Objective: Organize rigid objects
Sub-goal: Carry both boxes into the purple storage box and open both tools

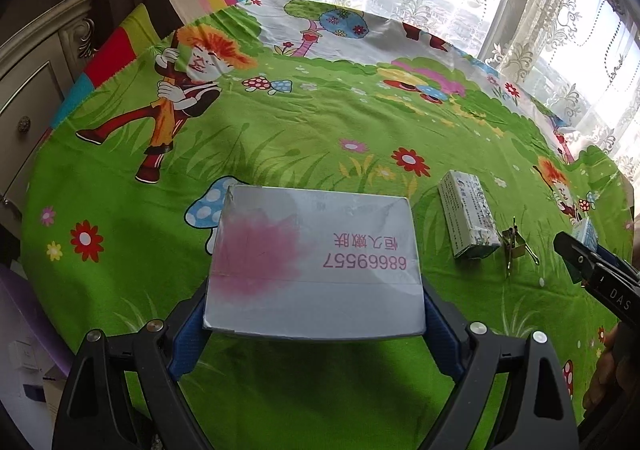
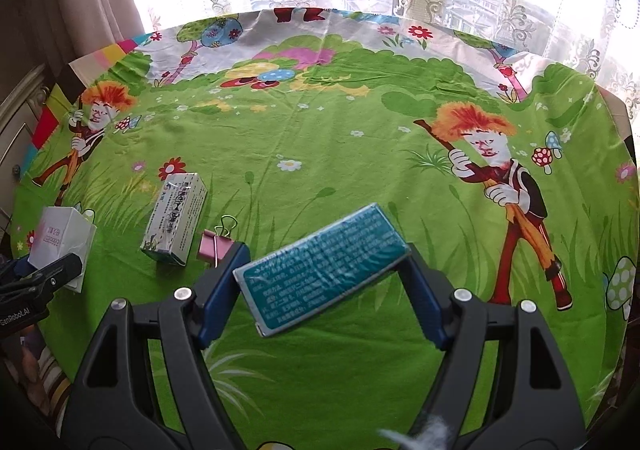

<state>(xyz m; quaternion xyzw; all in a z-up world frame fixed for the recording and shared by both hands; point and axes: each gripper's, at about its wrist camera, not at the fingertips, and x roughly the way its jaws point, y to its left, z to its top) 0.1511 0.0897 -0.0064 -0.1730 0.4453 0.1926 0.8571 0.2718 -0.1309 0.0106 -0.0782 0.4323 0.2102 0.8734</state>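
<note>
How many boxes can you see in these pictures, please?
3: white box in the left tongs, teal box in the right tongs, small carton lying on the tablecloth.

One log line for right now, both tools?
left tool: holds grey box | right tool: holds teal box | on cloth: white carton, pink clip

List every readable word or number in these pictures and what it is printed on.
"68669557", upside down: grey box in the left gripper.
"恒久嫩肤", upside down: same box.
"DAS": right gripper's body.
"GenRobot.AI": left gripper's body.
Teal box, white carton: print too small.
</note>
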